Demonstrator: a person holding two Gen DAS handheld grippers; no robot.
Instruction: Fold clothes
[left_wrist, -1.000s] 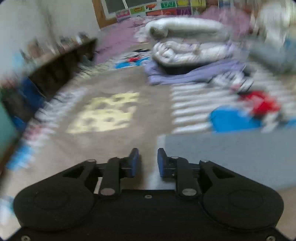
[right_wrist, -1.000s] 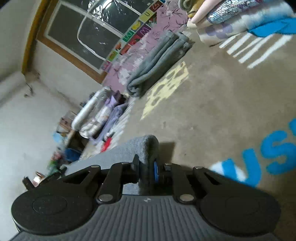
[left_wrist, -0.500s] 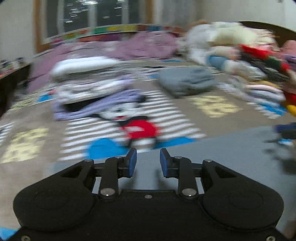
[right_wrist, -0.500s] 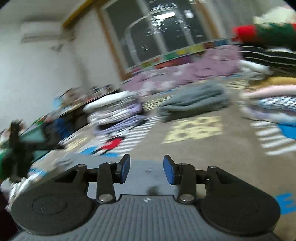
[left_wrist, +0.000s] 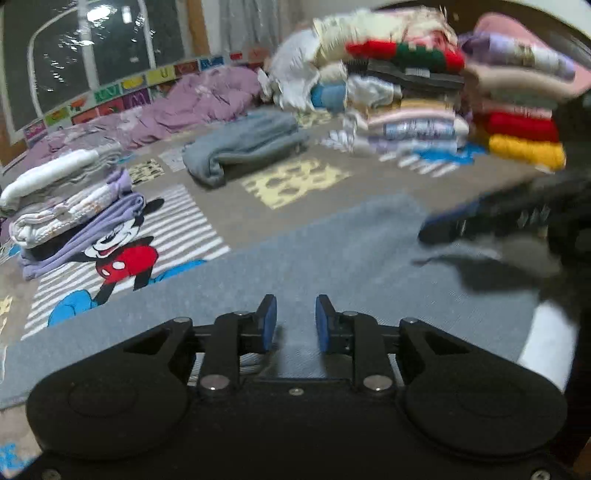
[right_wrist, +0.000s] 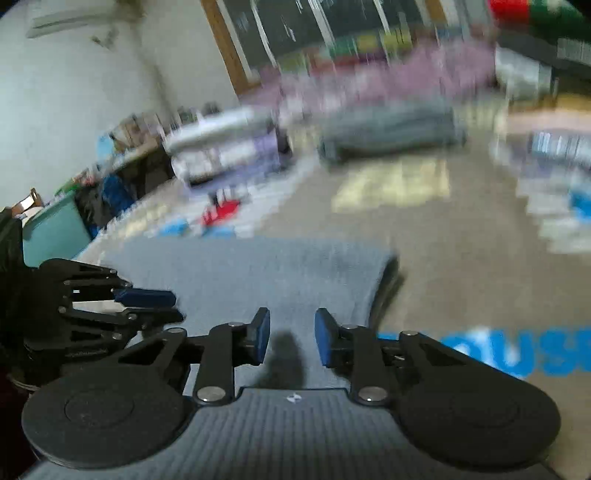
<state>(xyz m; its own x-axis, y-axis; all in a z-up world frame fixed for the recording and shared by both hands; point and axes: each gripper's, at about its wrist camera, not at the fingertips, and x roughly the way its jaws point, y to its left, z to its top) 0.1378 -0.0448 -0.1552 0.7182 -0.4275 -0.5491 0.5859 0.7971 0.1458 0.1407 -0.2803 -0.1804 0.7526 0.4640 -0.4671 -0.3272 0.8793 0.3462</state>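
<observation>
**Both tools over grey cloth, nothing gripped**

Grey cloth (left_wrist: 332, 258) is lying flat on the cartoon-print rug (left_wrist: 280, 181), folded edge showing at its right side in the right wrist view. Left tool (left_wrist: 291, 319) is hovering over the cloth's near part, jaws slightly apart, gripping nothing. Right tool (right_wrist: 291, 339) is also sitting above the cloth, jaws closing with a gap between the pads, no fabric pinched. Each tool is showing in the other's view. Folded piles (left_wrist: 436, 110) are standing beyond the cloth, a grey bundle (left_wrist: 243, 144) well apart.
</observation>
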